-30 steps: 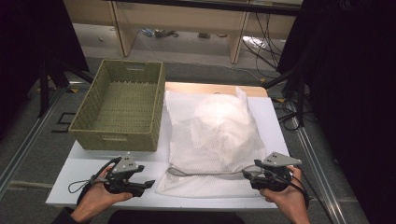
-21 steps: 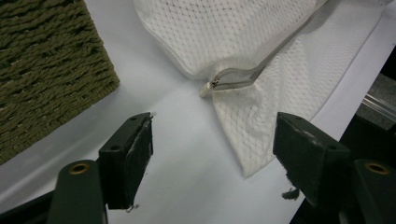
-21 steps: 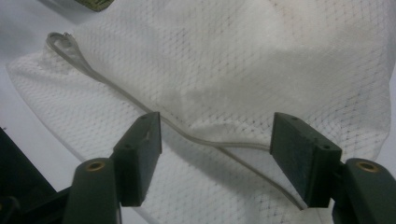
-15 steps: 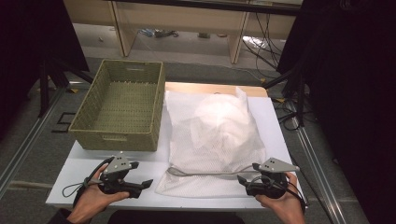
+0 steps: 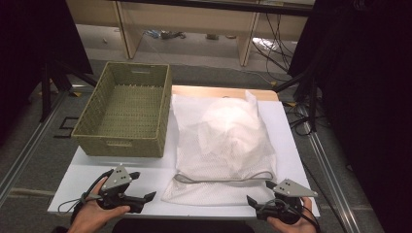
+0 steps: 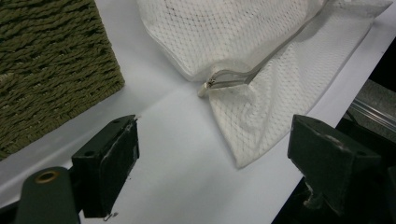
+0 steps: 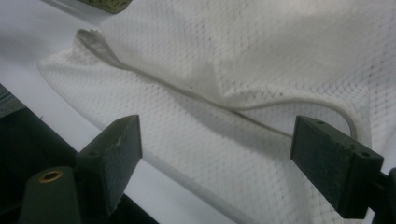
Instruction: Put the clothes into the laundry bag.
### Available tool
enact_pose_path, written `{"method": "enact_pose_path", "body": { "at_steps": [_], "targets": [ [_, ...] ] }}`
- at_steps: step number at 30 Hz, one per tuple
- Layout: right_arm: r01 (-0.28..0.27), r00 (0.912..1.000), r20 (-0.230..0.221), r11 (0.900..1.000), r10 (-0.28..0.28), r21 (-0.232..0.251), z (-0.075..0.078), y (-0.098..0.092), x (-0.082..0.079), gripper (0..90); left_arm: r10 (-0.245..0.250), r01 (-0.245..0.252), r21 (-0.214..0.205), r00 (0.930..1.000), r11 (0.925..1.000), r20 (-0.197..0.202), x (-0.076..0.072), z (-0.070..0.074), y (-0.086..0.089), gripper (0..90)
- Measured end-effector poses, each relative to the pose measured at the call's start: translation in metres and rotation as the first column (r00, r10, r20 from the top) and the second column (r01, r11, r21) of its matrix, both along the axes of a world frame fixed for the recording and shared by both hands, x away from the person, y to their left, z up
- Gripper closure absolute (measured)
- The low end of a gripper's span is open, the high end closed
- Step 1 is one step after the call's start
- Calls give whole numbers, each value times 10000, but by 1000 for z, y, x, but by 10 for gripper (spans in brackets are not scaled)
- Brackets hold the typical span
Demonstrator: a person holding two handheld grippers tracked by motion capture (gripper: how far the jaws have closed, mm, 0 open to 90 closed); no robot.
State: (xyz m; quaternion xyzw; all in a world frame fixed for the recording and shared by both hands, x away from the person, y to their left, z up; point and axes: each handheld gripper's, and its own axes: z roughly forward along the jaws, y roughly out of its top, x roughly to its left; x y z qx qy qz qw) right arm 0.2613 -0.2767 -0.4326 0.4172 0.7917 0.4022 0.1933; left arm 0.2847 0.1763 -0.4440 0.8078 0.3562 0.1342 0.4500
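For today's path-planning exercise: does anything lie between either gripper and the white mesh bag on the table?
Nothing visible does. The left gripper and right gripper sit at the near corners of the mesh bag, jaws wide and just opened, holding nothing. Only bare white table separates them from it. The wicker basket stands aside.

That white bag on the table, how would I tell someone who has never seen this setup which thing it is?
Find the white table; a green woven basket stands on its left half. Right beside the basket lies the mesh bag, bulging with something inside. It is the soft white thing with a netted weave and a grey zipper curving across its near end.
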Motion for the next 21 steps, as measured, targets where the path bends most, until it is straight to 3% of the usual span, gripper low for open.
{"method": "enact_pose_path", "body": {
  "at_steps": [2, 6, 8, 11, 12, 15, 16, 17, 18, 19, 21],
  "targets": [
    [-78, 10000, -57, 9999, 78, 130, -3, 0, -3, 175, 79, -79, 12, 9999, 10000, 74, 1, 0, 0, 163],
    [14, 9999, 150, 10000, -13, -62, 0, -1, -5, 176, 203, -203, 48, 9997, 9998, 112, 4, -1, 0, 164],
    [81, 9999, 92, 9999, -82, 83, -1, 0, -5, 176, 124, -123, 366, 9999, 9993, -20, 7, 0, 2, 165],
    [-252, 9997, -37, 9996, 253, 100, -2, 0, -2, 175, 254, -254, 5, 9997, 9997, 9, 8, -1, 0, 165],
    [-88, 9995, 303, 9997, 94, -225, -2, 0, -2, 175, 192, -192, 125, 9998, 9997, -1, 9, -1, 1, 165],
    [64, 9999, 150, 10000, -63, -72, -1, 2, -4, 175, 119, -118, 109, 9999, 9999, -75, 9, -2, 1, 165],
    [-37, 9994, 330, 9998, 44, -204, -1, 0, -2, 175, 104, -102, 216, 9999, 9997, -102, 9, -1, 2, 165],
    [-42, 9996, 268, 9999, 47, -162, -2, 0, -2, 175, 278, -278, -2, 9996, 9996, -78, 9, -1, 1, 165],
    [-15, 9994, 336, 9998, 21, -197, -2, -1, -2, 175, 203, -202, 205, 9998, 9996, -77, 10, -1, 4, 165],
    [-2, 10000, 93, 10000, 2, -71, -1, -1, -3, 175, 299, -295, 280, 9995, 9992, -131, 11, 0, 5, 165],
    [-59, 9992, 395, 9998, 66, -176, -2, -3, 0, 173, 394, -394, 41, 9991, 9992, -134, 11, -1, 4, 163]
  ]
}}
